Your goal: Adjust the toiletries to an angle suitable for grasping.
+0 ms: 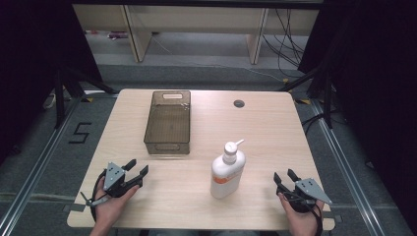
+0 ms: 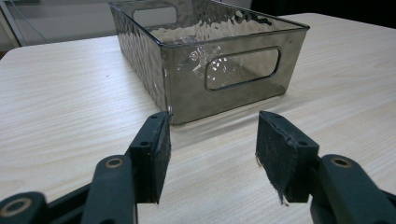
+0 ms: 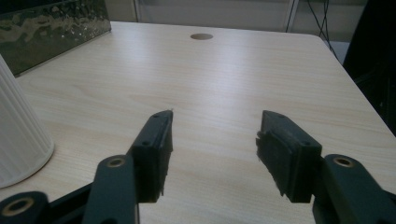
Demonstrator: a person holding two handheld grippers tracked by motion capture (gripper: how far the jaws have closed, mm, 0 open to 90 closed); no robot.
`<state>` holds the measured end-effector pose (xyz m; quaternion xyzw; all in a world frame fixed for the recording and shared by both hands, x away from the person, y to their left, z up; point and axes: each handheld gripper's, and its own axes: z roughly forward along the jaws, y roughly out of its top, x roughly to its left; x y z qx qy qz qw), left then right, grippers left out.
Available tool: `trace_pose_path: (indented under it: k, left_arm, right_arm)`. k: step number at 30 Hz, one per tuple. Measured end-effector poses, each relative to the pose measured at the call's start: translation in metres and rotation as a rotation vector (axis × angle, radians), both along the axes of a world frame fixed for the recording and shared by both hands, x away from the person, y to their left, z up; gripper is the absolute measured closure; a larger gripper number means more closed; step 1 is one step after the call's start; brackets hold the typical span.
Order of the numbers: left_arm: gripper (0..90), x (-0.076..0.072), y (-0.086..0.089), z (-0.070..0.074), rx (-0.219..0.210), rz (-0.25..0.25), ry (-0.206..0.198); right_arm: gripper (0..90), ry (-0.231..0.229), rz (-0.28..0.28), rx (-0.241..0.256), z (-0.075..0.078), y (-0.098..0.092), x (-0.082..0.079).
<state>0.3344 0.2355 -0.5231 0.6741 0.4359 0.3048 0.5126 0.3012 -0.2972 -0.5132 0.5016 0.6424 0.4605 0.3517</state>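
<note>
A white pump bottle [image 1: 227,170] with an orange label stands upright on the wooden table [image 1: 275,128], right of centre near the front; its ribbed side [image 3: 18,140] fills the left edge of the right gripper view. A smoky clear plastic bin [image 1: 168,122] with handle cut-outs sits empty at the back left, close ahead in the left gripper view [image 2: 210,56]. My left gripper [image 1: 137,168] rests open at the front left, short of the bin. My right gripper [image 1: 284,176] rests open at the front right, to the right of the bottle. Nothing lies between either pair of jaws.
A round cable hole [image 1: 239,103] sits near the table's far edge. Beyond the table are a floor with cables [image 1: 285,34] and furniture legs. A floor mark "5" [image 1: 79,132] lies left of the table.
</note>
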Motion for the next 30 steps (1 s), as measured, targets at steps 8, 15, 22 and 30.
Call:
trace_pose_path:
  k: [8,15,22,30]
  left_arm:
    - [57.4,-0.004,-0.001,0.015,-0.049,-0.037,-0.053]
    - [62.1,-0.009,-0.013,0.027,-0.098,-0.108,-0.058]
    - [68.9,-0.017,-0.038,0.042,-0.104,-0.227,-0.069]
    - [84.4,-0.024,-0.079,0.05,-0.032,-0.403,-0.083]
  right_arm:
    - [49.9,0.031,-0.003,0.021,0.001,-0.003,-0.001]
    - [50.6,0.021,0.007,0.03,0.0,-0.004,0.0]
    - [51.4,0.01,-0.006,0.022,0.0,-0.004,0.001]
    - [51.5,0.027,0.0,0.046,0.0,-0.002,0.002]
